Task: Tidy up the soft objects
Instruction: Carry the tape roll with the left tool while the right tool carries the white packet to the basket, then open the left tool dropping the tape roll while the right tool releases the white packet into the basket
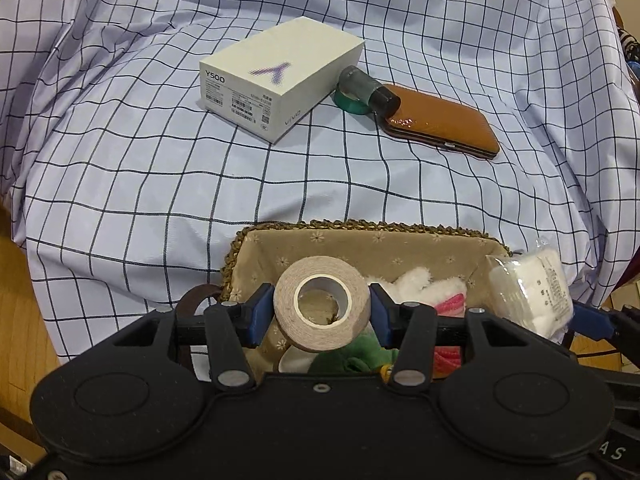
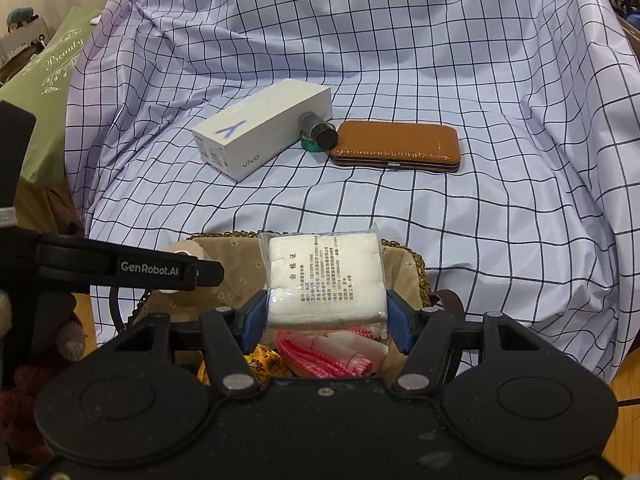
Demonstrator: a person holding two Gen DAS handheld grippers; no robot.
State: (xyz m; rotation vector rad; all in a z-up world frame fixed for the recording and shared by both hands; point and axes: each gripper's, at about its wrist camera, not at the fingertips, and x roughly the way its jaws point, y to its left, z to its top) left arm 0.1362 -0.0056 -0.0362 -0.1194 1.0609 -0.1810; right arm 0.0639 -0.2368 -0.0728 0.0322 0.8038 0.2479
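Checked cloth (image 1: 160, 168) spreads beyond our woven basket (image 1: 360, 228) at six o'clock, where our left gripper (image 1: 322, 312) pinches the tape roll (image 1: 320, 304) and our right gripper (image 2: 326, 312) pinches the cotton-pad packet (image 2: 324, 276); we should lower both before releasing.

A box (image 1: 280, 76) is lying on the cloth (image 1: 160, 184) at twelve o'clock from the basket (image 1: 360, 236); a bottle (image 1: 368, 90) is leaning at its three o'clock, touching a case (image 1: 444, 122) further toward three.
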